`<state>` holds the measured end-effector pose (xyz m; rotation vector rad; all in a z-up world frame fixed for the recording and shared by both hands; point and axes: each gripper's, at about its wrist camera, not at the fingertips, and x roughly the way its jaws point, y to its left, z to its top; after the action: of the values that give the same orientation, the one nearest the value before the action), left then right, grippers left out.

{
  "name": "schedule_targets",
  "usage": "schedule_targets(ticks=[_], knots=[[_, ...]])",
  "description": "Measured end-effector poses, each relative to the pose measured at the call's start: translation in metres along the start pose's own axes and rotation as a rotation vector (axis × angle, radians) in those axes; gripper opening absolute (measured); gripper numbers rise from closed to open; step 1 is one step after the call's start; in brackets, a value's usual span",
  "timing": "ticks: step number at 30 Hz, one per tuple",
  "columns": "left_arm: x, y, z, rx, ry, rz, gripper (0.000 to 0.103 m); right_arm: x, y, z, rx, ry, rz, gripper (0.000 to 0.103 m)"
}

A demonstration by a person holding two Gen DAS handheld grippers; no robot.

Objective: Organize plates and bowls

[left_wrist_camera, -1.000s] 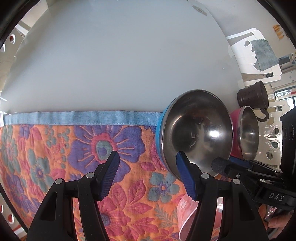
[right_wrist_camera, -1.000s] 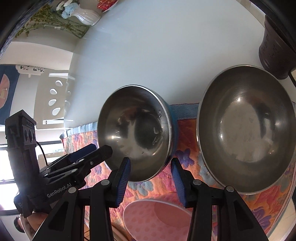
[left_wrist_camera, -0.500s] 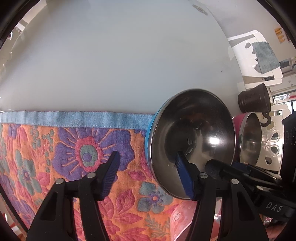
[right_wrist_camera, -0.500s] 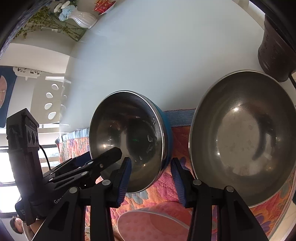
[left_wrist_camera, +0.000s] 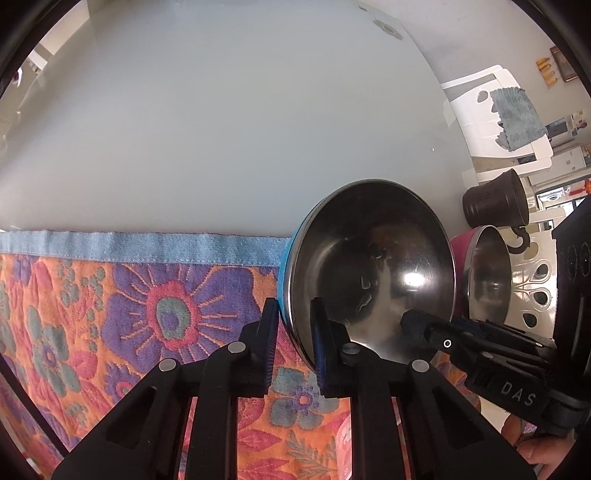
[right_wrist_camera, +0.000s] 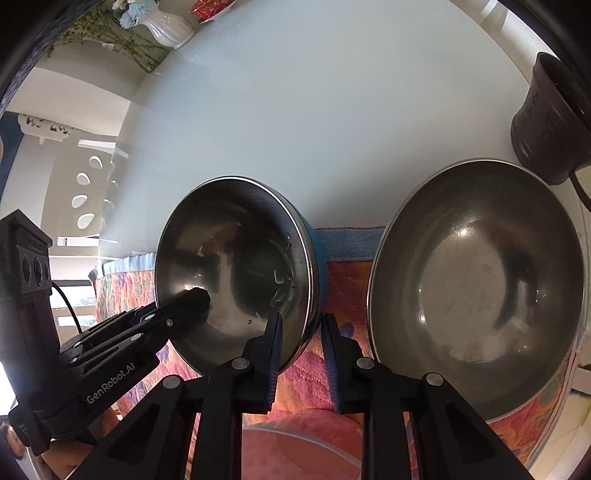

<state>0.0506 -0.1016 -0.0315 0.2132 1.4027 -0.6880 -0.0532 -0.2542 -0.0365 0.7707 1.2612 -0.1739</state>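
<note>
**Presently: one blue-sided steel bowl, pinched at two points of its rim**

Item 1. Blue-sided steel bowl (left_wrist_camera: 373, 273), polished inside, blue outside. Sits on the floral mat (left_wrist_camera: 129, 314) at its blue-hemmed far edge, partly over the pale tabletop (left_wrist_camera: 221, 110). Water droplets show on the inner wall.

Item 2. Left gripper (left_wrist_camera: 293, 343). Jaws drawn in on the bowl's near-left rim, one blue pad outside against the blue wall, the other inside on the steel.

Item 3. Right gripper (right_wrist_camera: 301, 347). Jaws likewise clamped over the bowl's near-right rim, one pad inside, one outside. In the left wrist view its black fingers reach in over the rim from the right.

Item 4. Larger steel bowl (right_wrist_camera: 476, 291), pink outside, standing on the mat just beside the first, to its right. Untouched.

Item 5. Pink plate (right_wrist_camera: 299, 450), dotted pattern, on the mat nearest the grippers, partly hidden beneath them.

Item 6. Dark brown mug (right_wrist_camera: 546, 122), on the tabletop beyond the larger bowl.

Item 7. White vase (right_wrist_camera: 166, 26) with flowers, far corner of the table.
</note>
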Motion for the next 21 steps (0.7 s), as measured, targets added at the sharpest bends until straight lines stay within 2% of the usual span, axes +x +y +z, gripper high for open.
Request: schedule_targets(ticks=[21], knots=[[-0.034,-0.004,-0.008,-0.012,-0.045,0.009,0.014,-0.023,0.000,-0.008,-0.007,-0.022,0.021,0.019]])
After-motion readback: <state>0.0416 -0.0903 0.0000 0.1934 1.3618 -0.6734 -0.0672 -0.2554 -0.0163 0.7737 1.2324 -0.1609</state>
